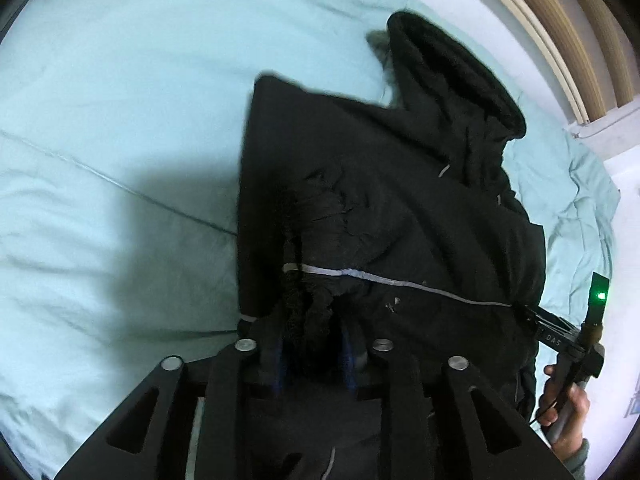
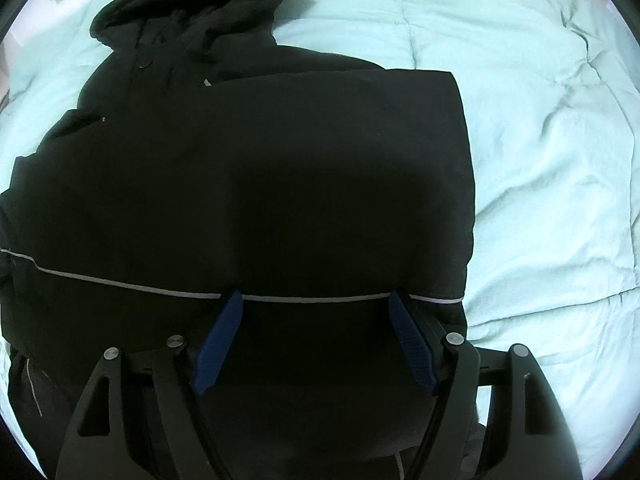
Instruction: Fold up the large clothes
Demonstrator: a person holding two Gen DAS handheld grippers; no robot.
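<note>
A large black hooded jacket [image 1: 420, 200] lies on a pale green bedspread [image 1: 120, 100], hood toward the far right. A thin grey reflective stripe [image 1: 400, 280] crosses it. My left gripper [image 1: 316, 344] is shut on a bunched fold of the jacket, blue pads nearly hidden by fabric. In the right wrist view the jacket [image 2: 260, 160] fills the middle. My right gripper [image 2: 314, 300] is open, blue pads wide apart, tips resting at the stripe [image 2: 120, 284]. The right gripper also shows in the left wrist view [image 1: 524, 308] at the jacket's right edge.
The bedspread [image 2: 540, 160] extends wide around the jacket. A wooden headboard or frame [image 1: 560, 40] runs along the far right. A person's hand [image 1: 568, 408] holds the right gripper's handle.
</note>
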